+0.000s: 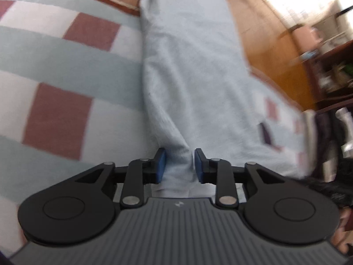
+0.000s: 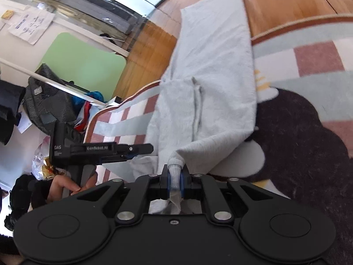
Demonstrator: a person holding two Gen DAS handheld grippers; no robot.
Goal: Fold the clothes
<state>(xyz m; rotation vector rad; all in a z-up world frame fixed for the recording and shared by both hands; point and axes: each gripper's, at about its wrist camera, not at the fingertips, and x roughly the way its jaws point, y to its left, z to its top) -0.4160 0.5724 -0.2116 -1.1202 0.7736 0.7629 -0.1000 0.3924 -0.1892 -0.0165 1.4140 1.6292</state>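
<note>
Currently a pale blue-grey garment (image 2: 207,84) is stretched lengthwise over the checked rug (image 2: 308,50), its far end reaching past the rug's bordered edge onto the wooden floor (image 2: 286,0). The near ribbed hem is clamped between the closed blue pads of the right gripper (image 2: 175,180), cloth bunched behind them. A fold of the same garment (image 1: 187,77) is seen between the left gripper (image 1: 179,165) pads, which are parted with small gaps either side; a firm pinch cannot be confirmed. In the right wrist view the left gripper (image 2: 141,149) is seen at the garment's left side edge, held by a hand (image 2: 66,185). Bags are piled beyond the rug's left edge.
</note>
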